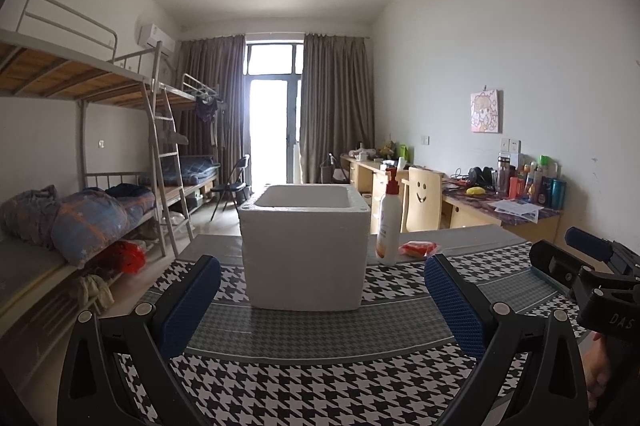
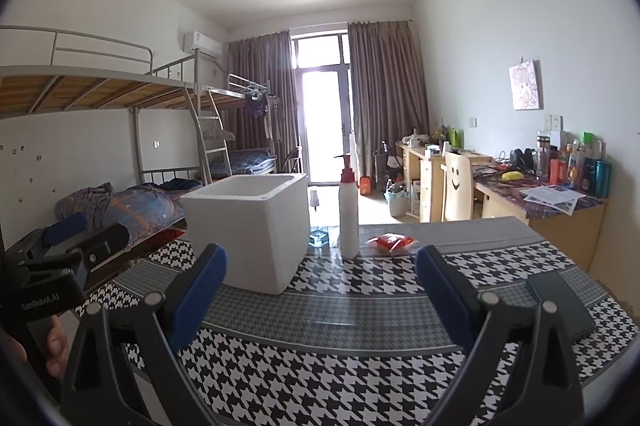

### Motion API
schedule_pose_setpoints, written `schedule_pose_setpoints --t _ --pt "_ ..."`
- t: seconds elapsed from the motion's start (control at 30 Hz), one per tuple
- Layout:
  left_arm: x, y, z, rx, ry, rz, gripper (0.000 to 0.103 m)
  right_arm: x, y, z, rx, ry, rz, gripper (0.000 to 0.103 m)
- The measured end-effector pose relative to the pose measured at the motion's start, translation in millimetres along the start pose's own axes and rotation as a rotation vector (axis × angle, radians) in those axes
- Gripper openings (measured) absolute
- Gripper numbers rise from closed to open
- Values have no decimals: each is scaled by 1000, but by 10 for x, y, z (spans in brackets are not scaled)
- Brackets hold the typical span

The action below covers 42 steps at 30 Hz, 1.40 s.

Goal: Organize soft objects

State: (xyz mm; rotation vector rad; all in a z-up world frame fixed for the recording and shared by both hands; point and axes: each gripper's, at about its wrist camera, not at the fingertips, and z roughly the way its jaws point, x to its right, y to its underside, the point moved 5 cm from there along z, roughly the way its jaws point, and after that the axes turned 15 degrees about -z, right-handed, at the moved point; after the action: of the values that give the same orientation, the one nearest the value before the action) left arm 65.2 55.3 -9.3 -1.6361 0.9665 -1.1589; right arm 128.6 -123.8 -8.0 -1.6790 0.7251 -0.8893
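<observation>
Now both grippers hover low over the near edge of the table [image 1: 304, 378], nothing in hand. Left gripper [image 1: 322, 290]: jaws spread wide, empty, aimed straight at the white foam box [image 1: 306, 250]. Right gripper [image 2: 320, 286]: jaws likewise wide apart and empty, pointed between the box and the pump bottle [image 2: 349, 222].

Task thing: the only soft item I can pick out is a red packet [image 2: 390, 241], lying flat toward the far edge of the table, just beside the bottle on its right and apart from the box. The box stands open-topped near the table's middle; judged to be the bin for it.

Risks, as a judgement:
- The bottle is tall and narrow, and stands between box and packet. A reach by the left gripper, or a carry toward the box, could clip it and tip it.
- The packet is thin and flat; the blue pads [image 2: 198, 290] may slide over it or pinch the cloth instead.
- The foam box is probably light, so a nudge could shift it.
- A dark flat case [image 2: 560, 306] lies near the right edge, under the right gripper's path.

Pose: both held level, side by side, each visible in the other's view.
</observation>
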Motion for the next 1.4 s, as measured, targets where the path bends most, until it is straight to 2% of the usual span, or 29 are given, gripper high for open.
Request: schedule_pose_setpoints --t 0.43,0.73,1.4 --pt "-15 106 -6 -19 13 -3 102 27 136 -30 -13 0 47 97" --pt "-77 197 22 -31 -9 -7 102 46 203 -80 -17 17 50 97" --pt "-57 201 -23 -24 -4 22 102 80 239 -65 -27 9 57 97"
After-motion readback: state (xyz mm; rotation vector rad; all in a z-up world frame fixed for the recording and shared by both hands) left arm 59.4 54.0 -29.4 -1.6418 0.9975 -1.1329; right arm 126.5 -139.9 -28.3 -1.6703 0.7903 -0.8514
